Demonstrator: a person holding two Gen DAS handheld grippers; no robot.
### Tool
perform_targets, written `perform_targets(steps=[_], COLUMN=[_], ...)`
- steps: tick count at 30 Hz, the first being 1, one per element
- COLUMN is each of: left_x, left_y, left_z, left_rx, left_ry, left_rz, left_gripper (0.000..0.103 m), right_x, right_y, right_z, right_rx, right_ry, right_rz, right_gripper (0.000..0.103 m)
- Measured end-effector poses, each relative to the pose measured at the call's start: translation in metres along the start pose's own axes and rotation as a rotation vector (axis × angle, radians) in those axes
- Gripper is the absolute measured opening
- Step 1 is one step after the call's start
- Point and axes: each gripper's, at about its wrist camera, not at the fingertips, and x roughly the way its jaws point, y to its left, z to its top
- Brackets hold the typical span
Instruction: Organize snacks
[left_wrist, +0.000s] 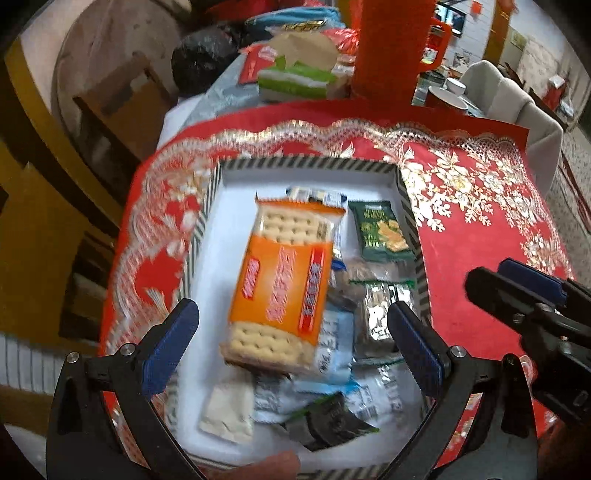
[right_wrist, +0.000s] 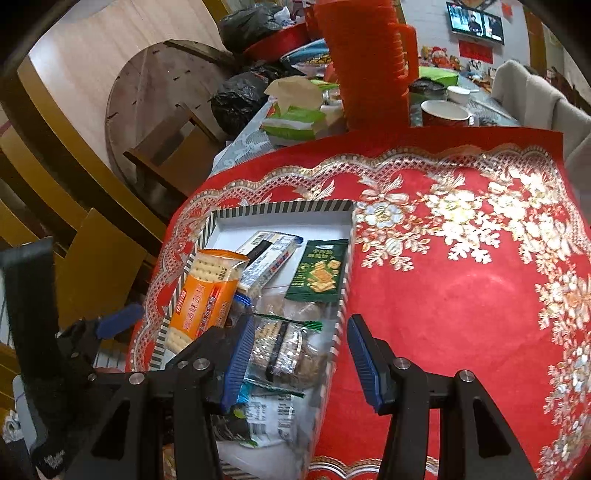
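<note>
Red tablecloth (right_wrist: 461, 295), matte fabric with glossy gold-and-silver floral and scalloped lace print, spread flat under everything. On it, shallow rectangular cardboard box (left_wrist: 310, 164), white inside, black-and-white striped rim, long axis running away from both cameras. Inside, loosely piled: orange cracker pack (left_wrist: 284, 284), glossy film with clear ends showing pale perforated square crackers, lying flat on top of other packets, long axis roughly along the box, far end leaning slightly right in left wrist view. Dark green snack pouch (left_wrist: 380, 232), flat, crimped edges, at far right of box, upright print facing up. Clear crinkled cookie packet (right_wrist: 288, 350) near right wall. Left gripper (left_wrist: 291, 347) above box, blue ribbed pads spread wide, nothing between them touching. Right gripper (right_wrist: 299, 362) moderately parted, empty, straddling right box wall.
</note>
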Motion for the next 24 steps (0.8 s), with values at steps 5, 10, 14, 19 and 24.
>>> perform_targets(steps=[5,10,14,19,24], left_x=[0.002,0.000,0.000,-0.002,-0.003], left_y=[-0.003,-0.008,-0.009,-0.010,-0.010], left_z=[-0.010,-0.017,-0.019,-0.022,-0.024], left_rx=[-0.028,-0.030,-0.036,-0.048,-0.054], left_ry=[0.040,0.046,0.048,0.048,0.053], left_rz=[0.024,0.041,0.039,0.041,0.045], left_gripper=[0.102,0.102,0.102,0.102,0.102], right_x=[-0.011,-0.011,-0.013,-0.015,-0.018], right_y=[-0.013,-0.025,-0.027,-0.026,-0.027], right_z=[-0.010,-0.020,-0.022,-0.025,-0.026], right_rx=[0.012,0.032,0.026,0.014,0.011], right_ry=[0.001,0.027,0.029,0.034,0.029], right_rz=[0.005,0.017,0.026,0.035,0.034], right_gripper=[0.050,0.050,0.050,0.050,0.050])
